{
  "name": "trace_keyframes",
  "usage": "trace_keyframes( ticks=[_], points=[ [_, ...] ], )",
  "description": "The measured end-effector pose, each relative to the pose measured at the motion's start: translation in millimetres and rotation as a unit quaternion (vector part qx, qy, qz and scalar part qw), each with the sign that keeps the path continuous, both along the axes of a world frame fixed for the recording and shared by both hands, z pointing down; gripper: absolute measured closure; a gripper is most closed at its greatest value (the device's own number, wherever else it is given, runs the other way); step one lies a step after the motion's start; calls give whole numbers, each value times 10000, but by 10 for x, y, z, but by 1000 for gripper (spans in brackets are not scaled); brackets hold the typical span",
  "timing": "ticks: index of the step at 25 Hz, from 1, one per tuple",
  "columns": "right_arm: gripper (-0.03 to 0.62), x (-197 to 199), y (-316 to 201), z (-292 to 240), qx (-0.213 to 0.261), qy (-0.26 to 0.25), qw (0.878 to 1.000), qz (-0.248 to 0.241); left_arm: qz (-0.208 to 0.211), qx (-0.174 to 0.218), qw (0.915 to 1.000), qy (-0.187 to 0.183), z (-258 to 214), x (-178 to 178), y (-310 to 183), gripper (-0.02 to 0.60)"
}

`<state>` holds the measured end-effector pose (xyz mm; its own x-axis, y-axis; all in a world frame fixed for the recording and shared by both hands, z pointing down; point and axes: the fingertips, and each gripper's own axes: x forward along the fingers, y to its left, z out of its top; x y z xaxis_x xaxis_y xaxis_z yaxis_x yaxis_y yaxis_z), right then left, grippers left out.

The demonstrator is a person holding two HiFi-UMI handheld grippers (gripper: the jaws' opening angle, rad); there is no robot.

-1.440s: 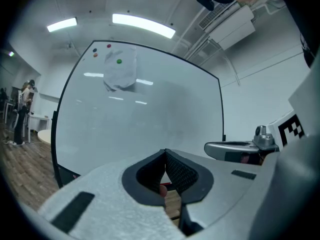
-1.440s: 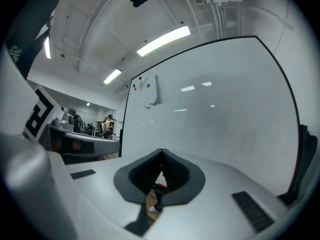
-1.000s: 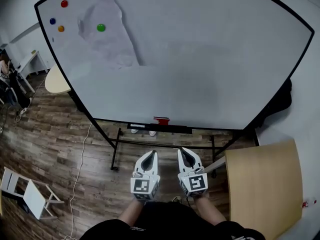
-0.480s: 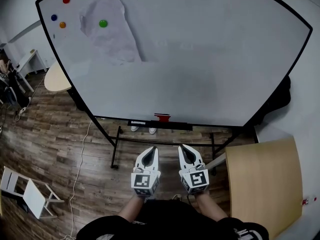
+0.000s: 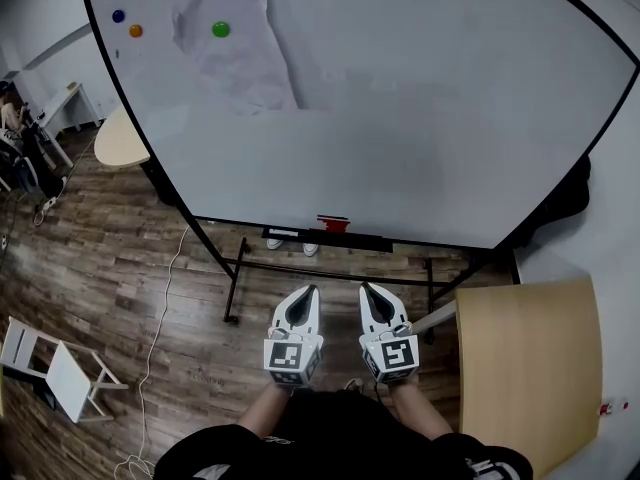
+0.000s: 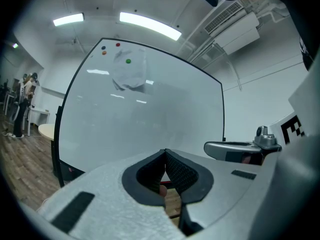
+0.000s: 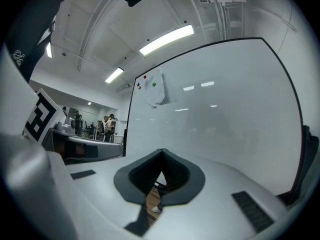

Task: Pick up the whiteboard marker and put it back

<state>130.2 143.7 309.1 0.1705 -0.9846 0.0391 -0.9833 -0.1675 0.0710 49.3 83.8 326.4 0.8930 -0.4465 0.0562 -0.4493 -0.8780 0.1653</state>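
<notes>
A big whiteboard (image 5: 420, 118) on a black stand fills the head view. On its tray (image 5: 375, 241) lie a slim white thing (image 5: 283, 233) that may be the marker and a red block (image 5: 333, 223). My left gripper (image 5: 311, 290) and right gripper (image 5: 366, 288) hover side by side over the wood floor, short of the tray and pointing at it. Both are shut with nothing between the jaws. In the left gripper view the left gripper (image 6: 165, 152) has its tips meeting in front of the board. The right gripper (image 7: 161, 152) looks the same in the right gripper view.
A light wooden table (image 5: 530, 368) stands at the right and a round table (image 5: 120, 140) at the left behind the board. A white chair (image 5: 55, 378) and a cable (image 5: 165, 298) are on the floor at the left. A paper sheet (image 5: 240, 58) and coloured magnets hang on the board.
The head view has shifted, so the board and its tray sit a little higher and to the right in the picture. Both grippers stay side by side and shut.
</notes>
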Motion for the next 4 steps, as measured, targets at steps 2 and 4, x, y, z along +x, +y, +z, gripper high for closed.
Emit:
trace_keyframes(
  ticks=[2,4],
  points=[
    [594,-8,-10,-8,23,-9,10000,20,3,95,10000,-20,-26,-15,-27,577],
    [594,-13,-25,-23,59,-5,10000,47,19,192,9998,-30,-58,-22,-57,577]
  ],
)
